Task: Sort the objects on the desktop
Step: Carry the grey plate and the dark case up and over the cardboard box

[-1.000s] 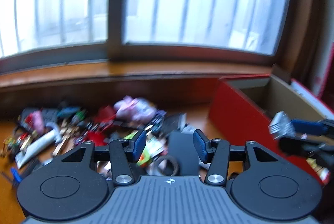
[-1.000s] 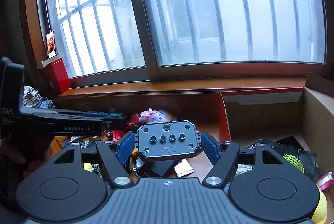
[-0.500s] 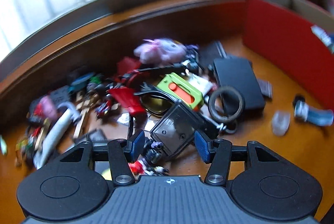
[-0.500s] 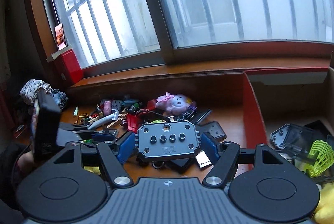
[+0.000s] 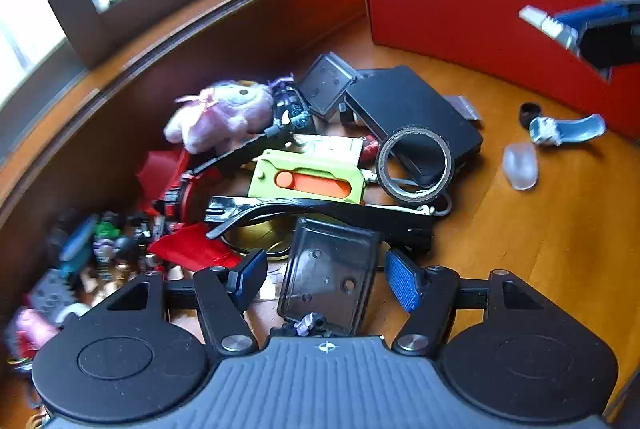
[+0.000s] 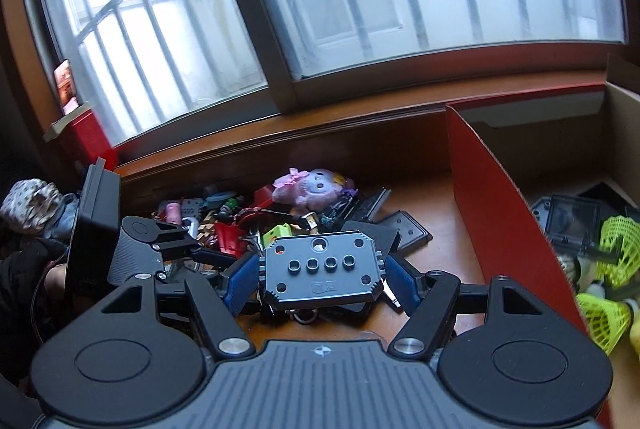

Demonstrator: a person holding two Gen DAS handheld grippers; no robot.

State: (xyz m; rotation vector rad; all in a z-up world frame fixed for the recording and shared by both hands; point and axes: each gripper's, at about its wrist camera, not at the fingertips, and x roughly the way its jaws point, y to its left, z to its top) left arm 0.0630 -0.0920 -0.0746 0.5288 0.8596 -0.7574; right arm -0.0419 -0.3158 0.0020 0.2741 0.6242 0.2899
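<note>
We are holding one grey block aloft and lining up on a black lid in the pile.

Our right hand-held gripper [image 6: 320,279] is clamping the grey block [image 6: 322,277] by its two short ends, above the clutter and at nine o'clock from the red box [image 6: 500,205]; it looks like rigid, light plastic, so the flat ends are giving the pads firm purchase. Our left hand-held gripper [image 5: 326,279] is hanging spread apart around the black lid [image 5: 329,275], which is lying tilted on the desk [image 5: 540,229] at six o'clock from the sunglasses [image 5: 316,211]. We are judging that lid thin, stiff and glossy, likely slippery, so its long side edges seem the best hold.
</note>
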